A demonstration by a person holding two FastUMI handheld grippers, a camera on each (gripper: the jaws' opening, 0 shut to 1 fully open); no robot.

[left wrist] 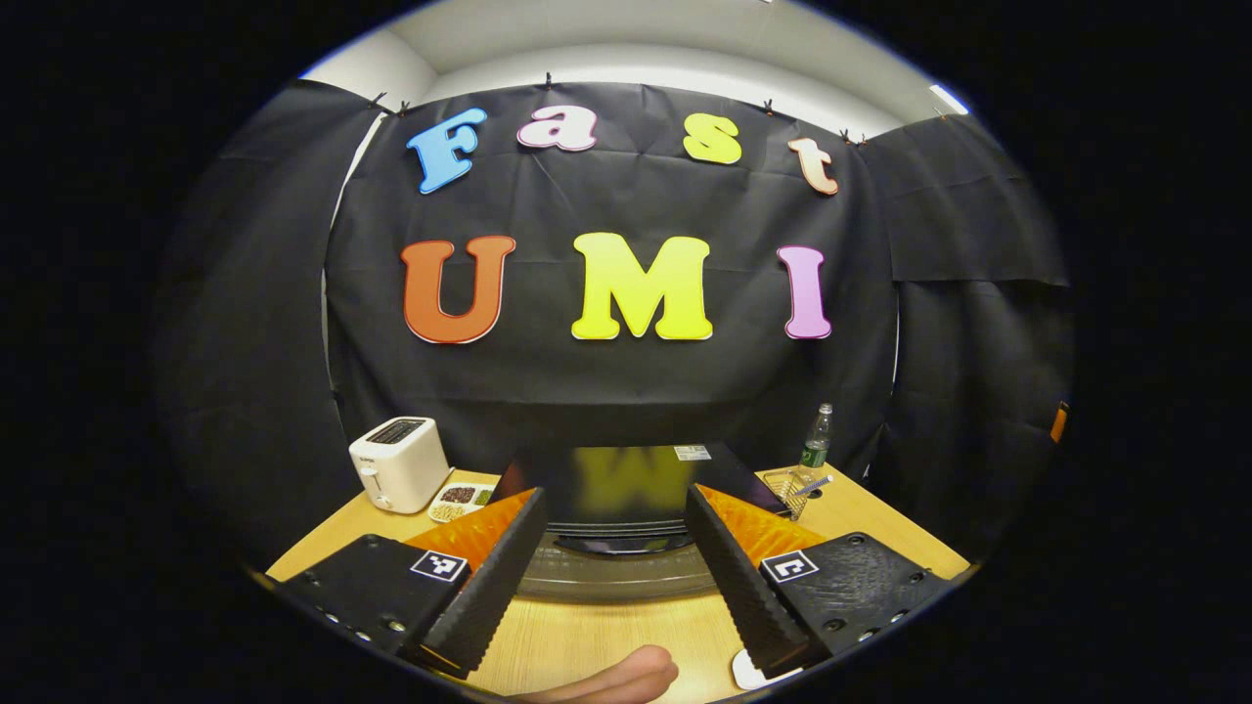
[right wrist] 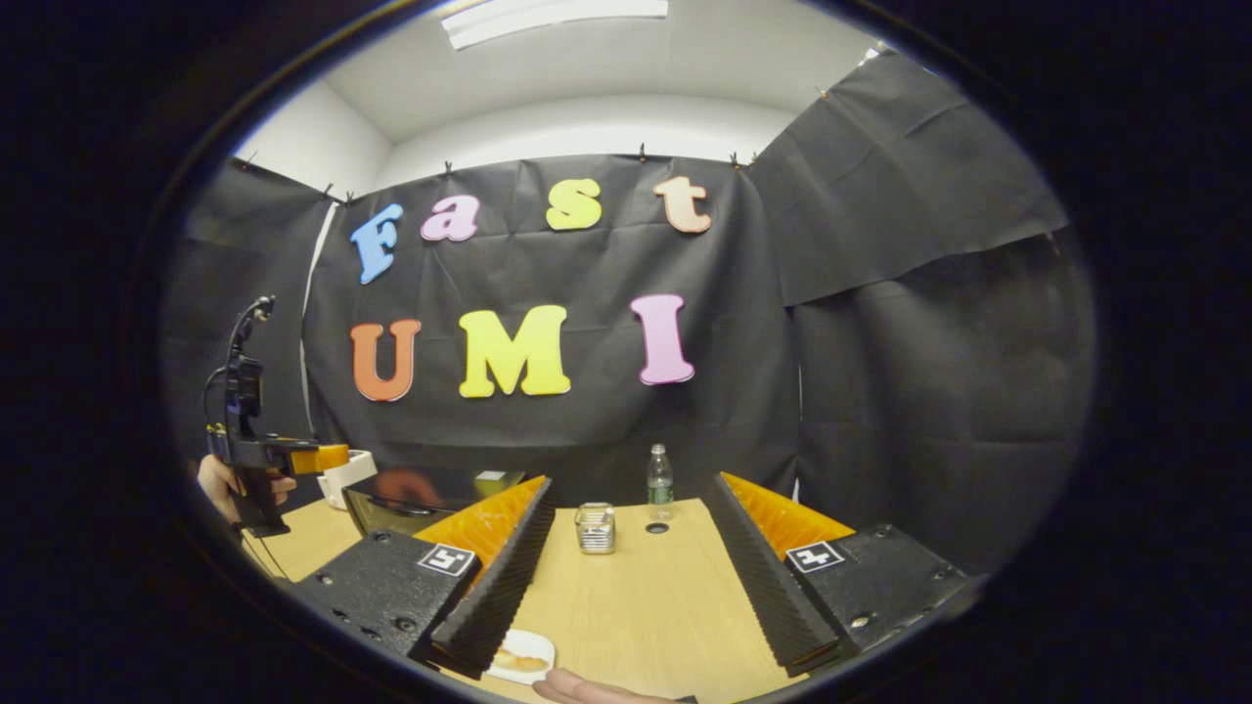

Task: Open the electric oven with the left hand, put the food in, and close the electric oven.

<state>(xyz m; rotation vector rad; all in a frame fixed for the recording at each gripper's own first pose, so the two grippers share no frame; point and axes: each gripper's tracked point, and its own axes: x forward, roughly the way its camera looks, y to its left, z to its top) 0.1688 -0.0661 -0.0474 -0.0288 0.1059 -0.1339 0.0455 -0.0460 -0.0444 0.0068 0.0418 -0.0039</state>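
- Table (left wrist: 587, 636): pale wood top, carrying everything listed below; black cloth hangs behind it and to the sides.
- Oven (left wrist: 626, 489): dark, glossy, standing at the middle of the table, straight ahead of the left gripper in the left gripper view. Its door is shut, with a curved handle across the front. In the right gripper view it sits at the left, behind that gripper's own left finger.
- Toaster (left wrist: 399, 462): white, left of the oven, near the table's back edge.
- Left gripper (left wrist: 616, 577): fingers wide apart, holding nothing, aimed at the oven front and just short of it. In the right gripper view it is raised at the far left, with a hand (right wrist: 223, 486) on its grip.
- Right gripper (right wrist: 626, 587): fingers wide apart, nothing between them, over bare table to the right of the oven.
- Bottle (right wrist: 660, 483): clear, upright, at the back of the table, right of the oven.
- Wire holder (right wrist: 595, 528): small, just in front-left of the bottle.
- Tray (left wrist: 460, 501): small compartments of dark and pale bits, between toaster and oven.
- Plate (right wrist: 520, 656): small, white, with the food (right wrist: 516, 661) on it, at the near edge beside the right gripper's left fingertip.
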